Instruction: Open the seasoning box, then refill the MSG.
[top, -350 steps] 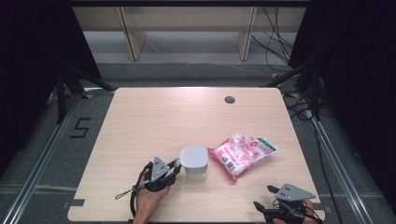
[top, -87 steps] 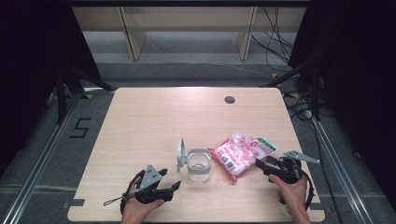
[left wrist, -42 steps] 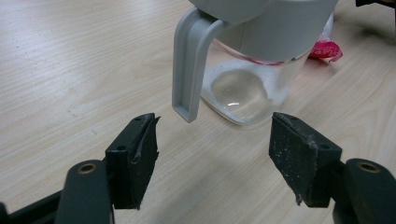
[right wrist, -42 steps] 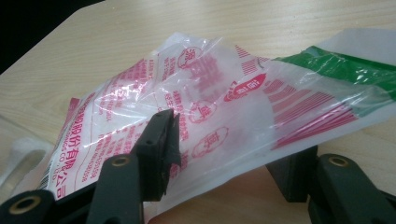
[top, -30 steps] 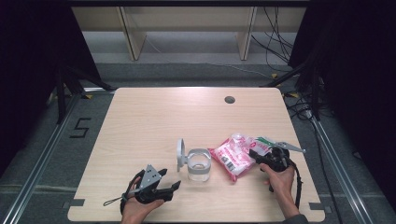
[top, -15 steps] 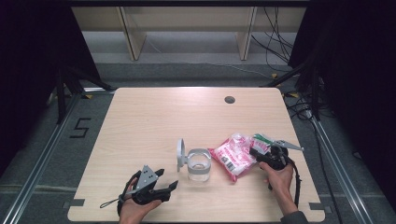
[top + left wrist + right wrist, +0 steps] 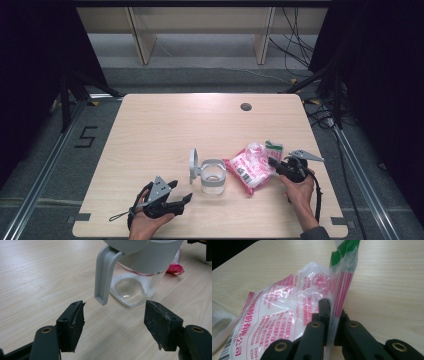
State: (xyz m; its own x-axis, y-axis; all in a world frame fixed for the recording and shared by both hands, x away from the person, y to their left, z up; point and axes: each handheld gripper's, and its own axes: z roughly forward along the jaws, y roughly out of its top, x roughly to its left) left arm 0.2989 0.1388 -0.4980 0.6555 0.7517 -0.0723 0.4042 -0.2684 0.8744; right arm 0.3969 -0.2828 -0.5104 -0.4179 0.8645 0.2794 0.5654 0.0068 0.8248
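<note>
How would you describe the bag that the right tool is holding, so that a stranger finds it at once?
Look at the wooden table, near its right front part. Beside the clear jar lies a plastic bag of white powder. It alone has pink print and a green end, which the right tool pinches.

In the left gripper view, the top of the clear jar (image 7: 136,287) with the grey lid (image 7: 142,250) is cut off by the picture's top edge. A bit of the pink bag (image 7: 175,267) peeks out behind the jar; the rest is hidden.

In the right gripper view, the bag (image 7: 287,315) is cut off at the bottom and left edges, and the red writing on it is too crumpled to read. The pale thing (image 7: 220,327) at the left edge is too blurry to tell.

In the high view, the person's forearms are cut off by the bottom edge, and the right gripper (image 7: 274,165) is too small to show how its jaws stand.
</note>
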